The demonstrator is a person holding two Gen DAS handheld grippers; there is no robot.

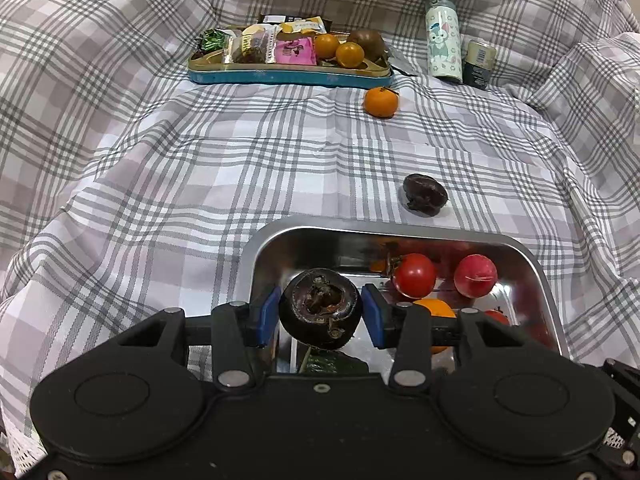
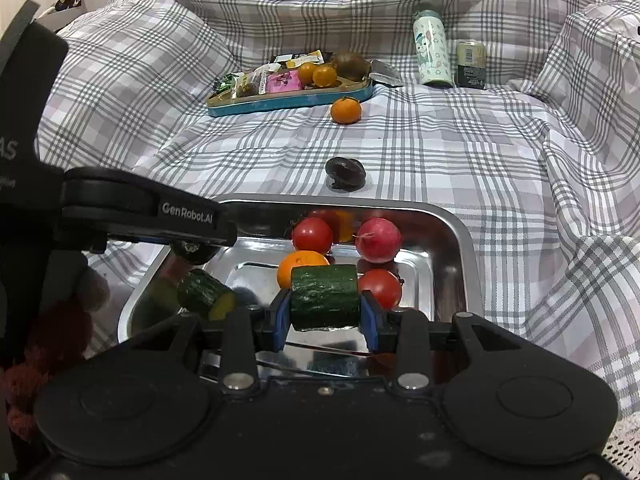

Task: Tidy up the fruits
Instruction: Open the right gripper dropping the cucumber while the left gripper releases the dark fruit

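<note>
Held a dark round fruit in left gripper, cucumber chunk in right gripper. Could slip, bump tomatoes in steel tray.

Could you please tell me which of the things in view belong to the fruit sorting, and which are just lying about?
Part of the job:
steel tray
dark fruit in left gripper
cucumber piece in right gripper
tomatoes
loose orange
dark fruit on cloth

Lying about:
snack tin
bottle
small can
</note>
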